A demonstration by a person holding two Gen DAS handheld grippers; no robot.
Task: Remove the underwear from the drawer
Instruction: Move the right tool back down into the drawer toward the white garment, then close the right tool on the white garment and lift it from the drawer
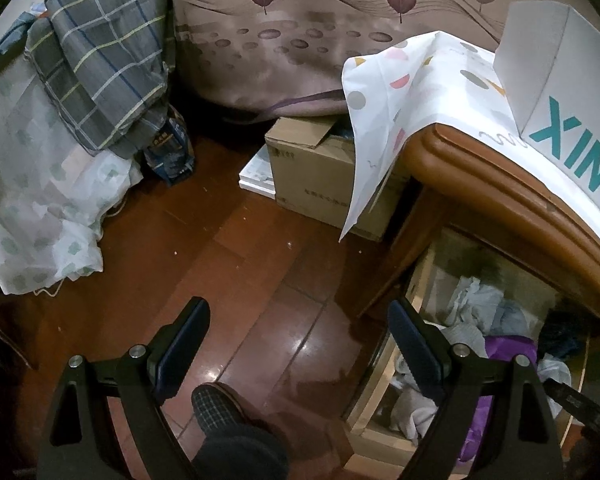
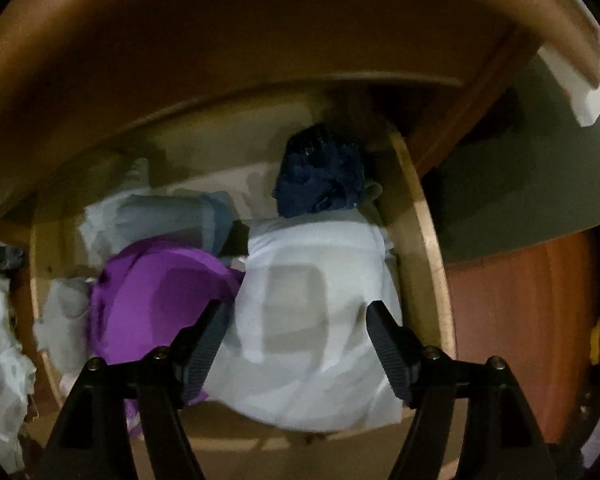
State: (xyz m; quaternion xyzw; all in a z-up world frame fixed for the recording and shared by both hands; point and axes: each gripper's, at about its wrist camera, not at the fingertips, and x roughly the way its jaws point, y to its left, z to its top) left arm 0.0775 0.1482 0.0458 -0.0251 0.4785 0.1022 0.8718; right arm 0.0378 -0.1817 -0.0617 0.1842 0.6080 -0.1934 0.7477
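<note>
The pale wooden drawer [image 2: 428, 264] stands pulled out of a brown cabinet [image 1: 492, 184] and holds crumpled underwear. In the right wrist view a pale bluish-white garment [image 2: 312, 320] fills the drawer's right side, a purple one [image 2: 152, 292] lies to its left and a dark navy one [image 2: 324, 176] at the back. My right gripper [image 2: 298, 326] points down into the drawer, open, its fingers straddling the white garment without pressing it. My left gripper [image 1: 298, 332] hangs open over the floor, left of the drawer [image 1: 384, 364], with nothing between its fingers.
A cardboard box [image 1: 320, 176] stands against the bed's leaf-patterned cover [image 1: 284, 40]. A dotted white cloth [image 1: 404, 96] and a white box with teal letters [image 1: 560, 92] lie on the cabinet top. A checked blanket [image 1: 104, 56] and bedding pile up at left. A slippered foot [image 1: 216, 404] stands on the wood floor.
</note>
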